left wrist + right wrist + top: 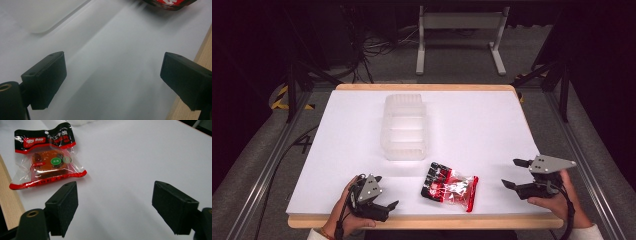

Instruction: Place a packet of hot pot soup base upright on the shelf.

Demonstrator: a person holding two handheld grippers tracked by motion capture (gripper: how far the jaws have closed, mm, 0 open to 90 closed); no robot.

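A red, black and clear food packet point(449, 187) lies flat near the table's front edge, between the two hands. In the right gripper view the packet point(47, 157) shows a reddish block inside. A clear plastic container point(405, 127) stands mid-table behind it. My left gripper point(384, 191) rests at the front left, jaws wide apart and empty, pointing toward the packet. My right gripper point(516, 173) sits at the front right, also open and empty, aimed left at the packet. In the left gripper view the packet's edge point(170, 3) peeks in at the top.
The white table surface point(472, 125) has a wooden rim point(427, 221) along the front. A metal frame point(459, 35) stands on the floor beyond the table, with cables point(377, 47) lying nearby. Rails run along both sides.
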